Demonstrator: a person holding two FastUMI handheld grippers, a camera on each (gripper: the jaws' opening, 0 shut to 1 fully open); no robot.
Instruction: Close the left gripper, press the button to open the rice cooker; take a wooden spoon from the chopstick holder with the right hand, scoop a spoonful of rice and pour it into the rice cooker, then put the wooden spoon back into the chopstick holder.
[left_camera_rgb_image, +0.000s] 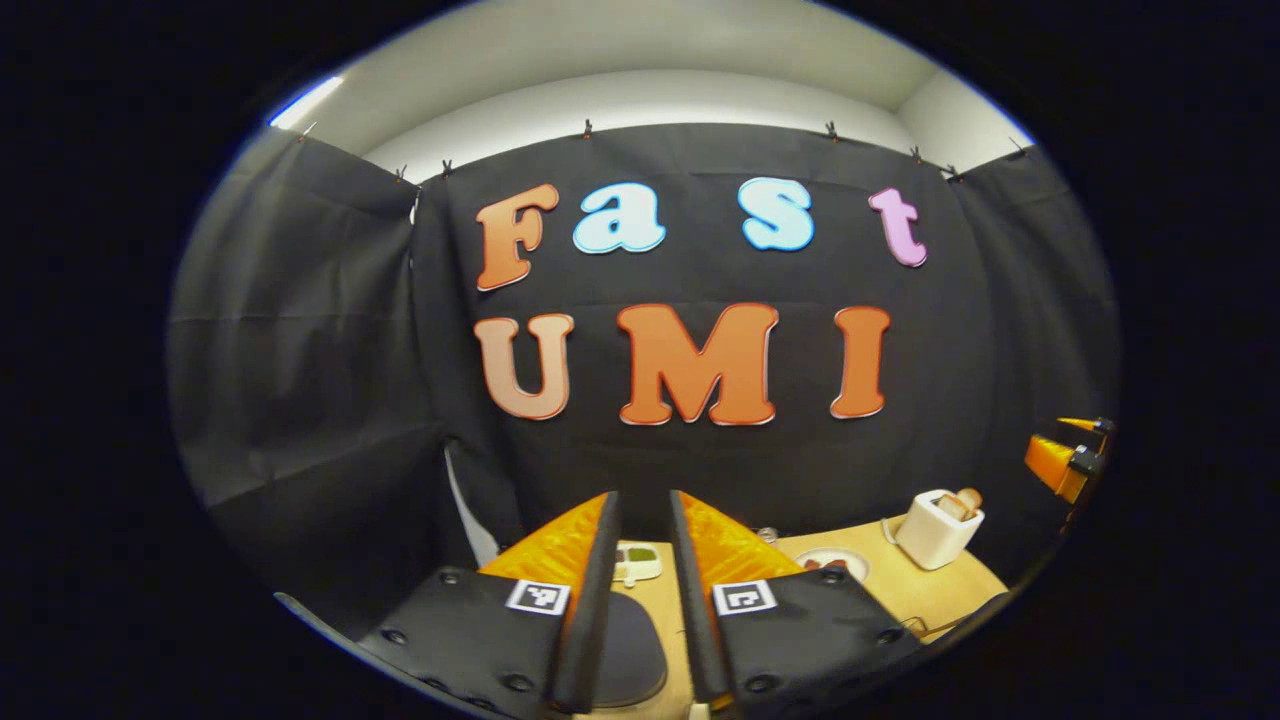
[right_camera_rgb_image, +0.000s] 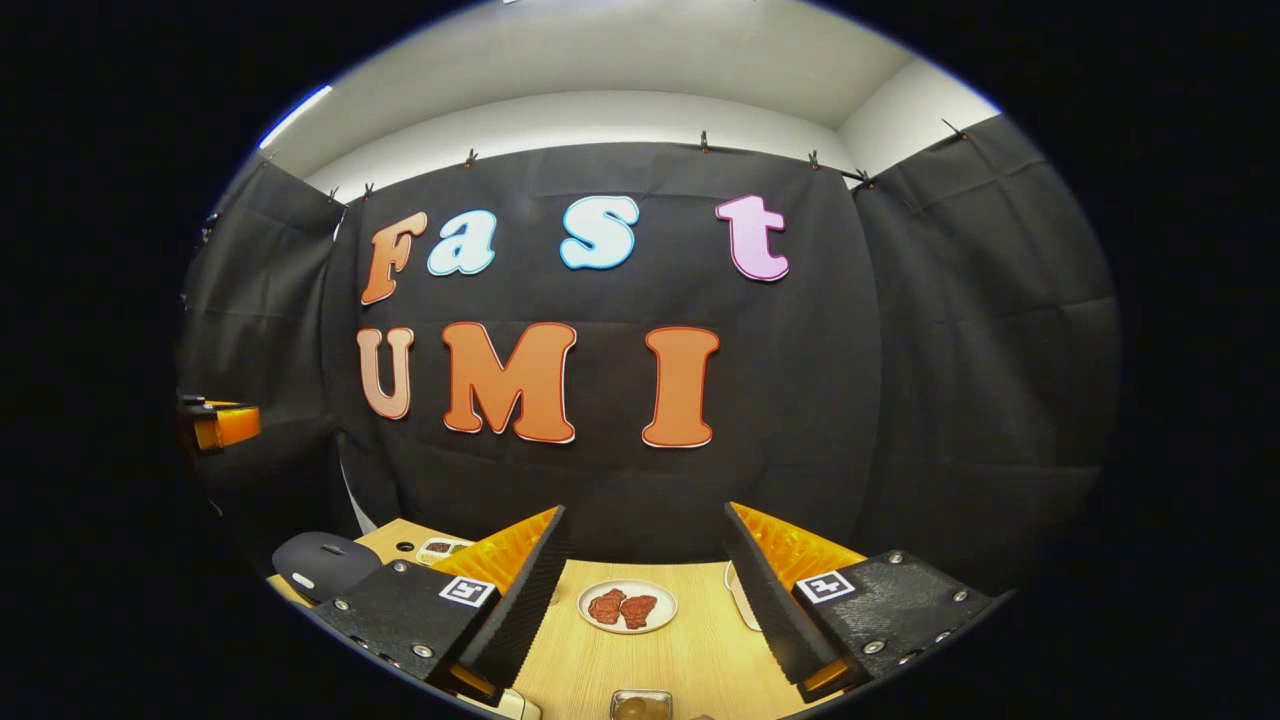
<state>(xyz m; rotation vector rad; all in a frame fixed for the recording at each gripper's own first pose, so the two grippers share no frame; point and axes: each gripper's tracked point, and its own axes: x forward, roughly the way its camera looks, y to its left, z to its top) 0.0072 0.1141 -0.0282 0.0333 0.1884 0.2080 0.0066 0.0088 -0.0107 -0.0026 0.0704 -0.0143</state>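
Left gripper view shows the left tool (left_camera_rgb_image: 645, 560) nearly closed, empty, above the rice cooker (left_camera_rgb_image: 625, 650) at the table's near edge — lid down, button unpressed; the right tool (right_camera_rgb_image: 645, 580) gapes empty — everything remains.

No readable text is showing; square black-and-white coded markers are sitting on the left tool (left_camera_rgb_image: 645, 520) and right tool (right_camera_rgb_image: 645, 535).

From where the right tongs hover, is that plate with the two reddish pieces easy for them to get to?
Probably yes. The plate lies on the table straight ahead between the open right tongs, with nothing between; the small container sits nearer, below the path.
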